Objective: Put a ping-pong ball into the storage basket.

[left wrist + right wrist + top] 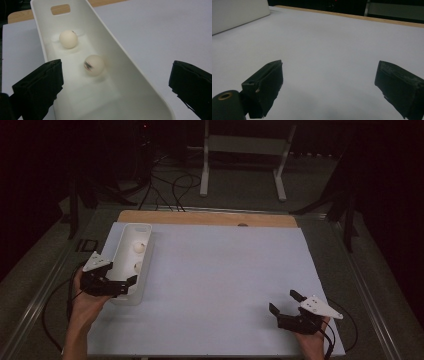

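Note:
A long white tray [146, 265] lies along the table's left side, with two white balls inside: a far ball [137, 248] and a near ball [138, 267]. In the left gripper view the tray [130, 65] runs away from me; the far ball [68, 39] looks sharp and the near ball [94, 65] is blurred. My left gripper [121, 285] [117, 85] hangs open over the tray's near end, holding nothing. Open and empty too, my right gripper [285, 302] [329, 85] hovers low over the bare white table at the front right.
A white sheet [215, 280] covers the table, with a wooden strip [210, 218] along its far edge. Beyond the table stand a white frame's legs [204, 165] and loose cables [170, 190] on the floor. The tray's outer wall [237, 15] appears far left in the right gripper view.

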Tool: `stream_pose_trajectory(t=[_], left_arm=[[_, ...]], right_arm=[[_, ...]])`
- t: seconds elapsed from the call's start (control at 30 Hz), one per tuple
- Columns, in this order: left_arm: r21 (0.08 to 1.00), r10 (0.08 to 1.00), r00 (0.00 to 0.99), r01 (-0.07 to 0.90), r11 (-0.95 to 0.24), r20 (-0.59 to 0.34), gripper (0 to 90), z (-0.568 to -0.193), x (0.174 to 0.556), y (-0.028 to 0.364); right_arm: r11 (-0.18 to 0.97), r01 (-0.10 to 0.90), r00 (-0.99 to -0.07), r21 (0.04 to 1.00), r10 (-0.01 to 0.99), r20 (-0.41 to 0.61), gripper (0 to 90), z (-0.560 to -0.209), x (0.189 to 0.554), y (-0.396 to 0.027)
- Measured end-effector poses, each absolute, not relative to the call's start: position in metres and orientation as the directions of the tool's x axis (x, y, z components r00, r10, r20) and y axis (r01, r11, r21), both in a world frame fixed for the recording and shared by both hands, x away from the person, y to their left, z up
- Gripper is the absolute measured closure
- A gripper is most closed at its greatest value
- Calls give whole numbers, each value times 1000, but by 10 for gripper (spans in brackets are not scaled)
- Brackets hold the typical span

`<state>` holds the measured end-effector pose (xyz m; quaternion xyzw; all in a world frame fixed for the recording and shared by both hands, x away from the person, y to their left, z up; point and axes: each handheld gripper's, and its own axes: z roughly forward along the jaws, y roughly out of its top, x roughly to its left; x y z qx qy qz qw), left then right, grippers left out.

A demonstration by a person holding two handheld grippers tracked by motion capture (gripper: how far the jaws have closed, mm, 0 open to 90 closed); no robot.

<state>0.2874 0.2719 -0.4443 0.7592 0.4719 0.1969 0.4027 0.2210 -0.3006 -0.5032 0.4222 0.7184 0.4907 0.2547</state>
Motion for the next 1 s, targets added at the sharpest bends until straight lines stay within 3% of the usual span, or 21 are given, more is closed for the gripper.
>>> stream_pose_trajectory(t=[1.0], left_arm=[[876, 864, 501, 440, -197, -57, 2, -469, 257, 269]], right_arm=[[157, 362, -530, 919, 845, 65, 76, -503, 225, -298]])
